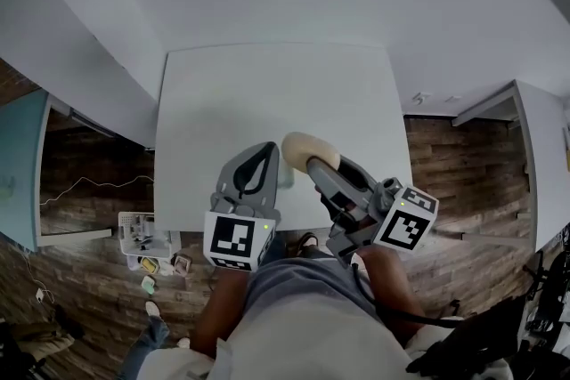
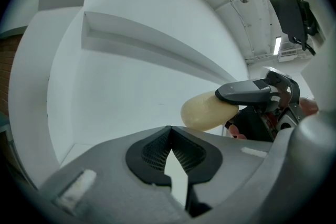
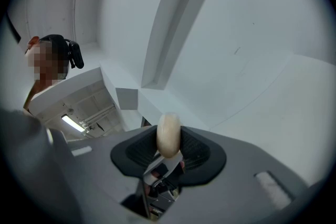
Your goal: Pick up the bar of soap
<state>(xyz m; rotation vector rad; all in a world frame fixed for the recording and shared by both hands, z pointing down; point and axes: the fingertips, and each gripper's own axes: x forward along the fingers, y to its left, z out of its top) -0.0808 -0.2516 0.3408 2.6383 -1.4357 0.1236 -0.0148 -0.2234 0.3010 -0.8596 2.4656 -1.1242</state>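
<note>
Soap: cream bar of soap judged clear of the white table, over its near part | Right gripper: jaws clamped on the bar's broad faces, far end projecting, so the hold looks secure | Left gripper: jaws together, empty, just left of the bar, not assisting | Task: pick-up judged achieved.

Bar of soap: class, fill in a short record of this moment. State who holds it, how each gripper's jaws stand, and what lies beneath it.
Item: bar of soap, cream, rounded
Held by: right gripper, jaws closed on the soap's two sides
Other tool: left gripper, jaws together, nothing between them, close beside the soap
Beneath: table, white, otherwise bare; the soap is over its near part
Task status: soap gripped; contact with the table cannot be told
</note>
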